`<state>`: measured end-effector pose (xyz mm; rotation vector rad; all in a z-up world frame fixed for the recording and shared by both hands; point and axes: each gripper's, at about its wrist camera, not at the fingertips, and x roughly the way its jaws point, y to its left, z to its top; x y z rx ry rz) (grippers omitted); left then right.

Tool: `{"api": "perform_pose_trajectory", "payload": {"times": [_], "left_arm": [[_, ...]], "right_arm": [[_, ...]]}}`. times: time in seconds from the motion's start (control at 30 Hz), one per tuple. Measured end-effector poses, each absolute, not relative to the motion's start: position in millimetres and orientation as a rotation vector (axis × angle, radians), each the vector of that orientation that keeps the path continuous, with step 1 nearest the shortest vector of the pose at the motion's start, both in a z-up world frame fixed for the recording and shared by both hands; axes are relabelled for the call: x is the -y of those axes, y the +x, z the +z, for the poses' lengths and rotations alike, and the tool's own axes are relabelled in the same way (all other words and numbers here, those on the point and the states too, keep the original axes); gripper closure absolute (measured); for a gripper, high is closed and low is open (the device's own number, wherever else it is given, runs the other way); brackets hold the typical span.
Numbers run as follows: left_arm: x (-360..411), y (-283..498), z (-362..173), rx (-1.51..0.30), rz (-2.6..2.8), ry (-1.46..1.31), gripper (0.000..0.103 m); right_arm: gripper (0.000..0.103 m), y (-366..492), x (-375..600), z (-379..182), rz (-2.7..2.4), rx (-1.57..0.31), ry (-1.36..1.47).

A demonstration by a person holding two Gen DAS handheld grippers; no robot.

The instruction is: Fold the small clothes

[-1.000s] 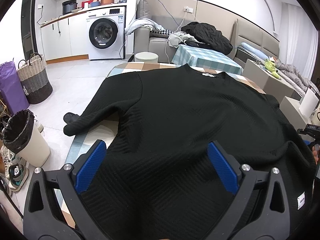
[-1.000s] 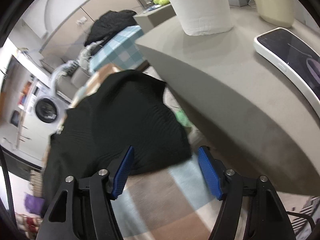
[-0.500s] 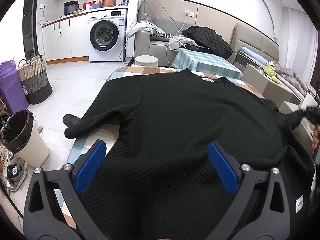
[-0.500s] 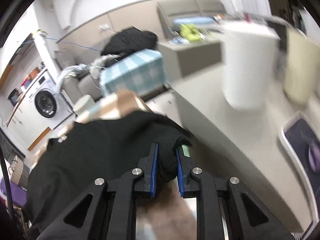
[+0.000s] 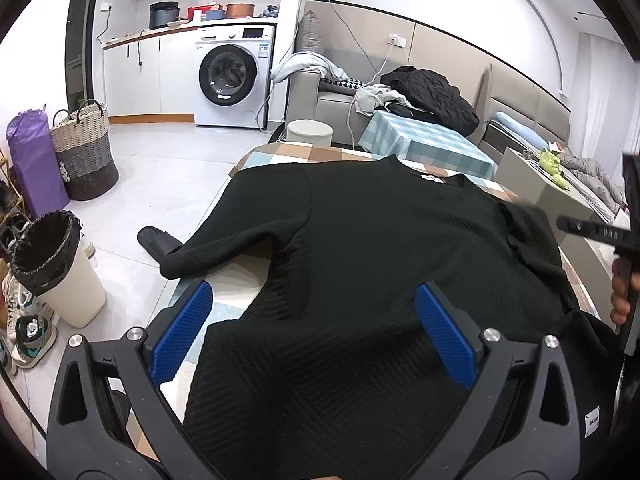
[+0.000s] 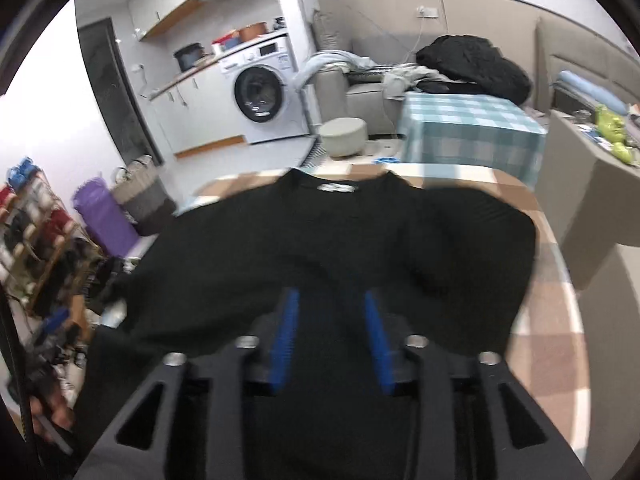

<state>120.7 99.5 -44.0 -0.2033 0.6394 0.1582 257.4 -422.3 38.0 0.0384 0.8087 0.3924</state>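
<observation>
The right gripper (image 6: pixel 330 336) hangs just over the black sweater (image 5: pixel 360 264), its blue pads part way apart and opening; dark knit fills the gap between them, but the blur hides whether they grip any of it. The left gripper (image 5: pixel 312 332) stands wide open above the hem and holds nothing, probably parked there to pin or take the near edge once the sleeves are in.

One sweater lies flat, neck away, on a checked table (image 5: pixel 280 152). Its right sleeve (image 6: pixel 480 240) is laid in across the body, likely the first fold. The left sleeve (image 5: pixel 208 252) trails off the table edge, not yet folded. So: one garment, two sleeves, one turned in.

On the floor beside the table sit one dark slipper (image 5: pixel 154 240), one lined bin (image 5: pixel 56 268), one woven basket (image 5: pixel 84 152) and one purple bag (image 5: pixel 34 168). Farther off stand one round stool (image 5: pixel 310 134), one second checked table (image 5: pixel 428 148), and one washing machine (image 5: pixel 234 80) against the wall.
</observation>
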Motion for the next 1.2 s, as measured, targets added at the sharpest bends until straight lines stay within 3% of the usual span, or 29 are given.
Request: {"api": "perform_pose_trajectory", "payload": {"times": [0.2,0.47,0.6,0.67,0.87,1.07,1.13,1.2], "left_arm": [[-100.3,122.6,-45.9,-0.651,0.163,-0.215,0.002],[-103.2,123.2,-45.9,-0.657,0.189,-0.208,0.002],[-106.5,122.9,-45.8,-0.655,0.205,-0.210,0.002],[-108.2,123.9,-46.2,-0.656,0.213,-0.210,0.002],[-113.7,124.7,-45.4,-0.654,0.227,-0.224,0.002],[-117.1,126.0,-47.1,-0.664,0.240,-0.217,0.002],[-120.3,127.6,-49.8,-0.675,0.249,-0.224,0.002],[-126.0,130.2,-53.9,-0.691,0.261,-0.244,0.002]], "right_arm": [[0.055,263.2,442.8,6.4,0.262,-0.936,-0.062],[0.053,298.3,395.4,-39.0,0.320,-0.977,-0.216],[0.088,304.3,419.1,-39.0,0.333,-0.995,-0.062],[0.097,301.7,437.7,-29.9,0.323,-0.940,-0.001],[0.098,275.8,465.7,14.4,0.396,-0.772,0.154],[0.098,261.1,420.8,3.1,0.558,-0.851,-0.023],[0.090,269.6,413.2,-11.0,0.548,-0.912,-0.071],[0.071,269.7,415.2,-20.2,0.517,-0.973,-0.076]]}}
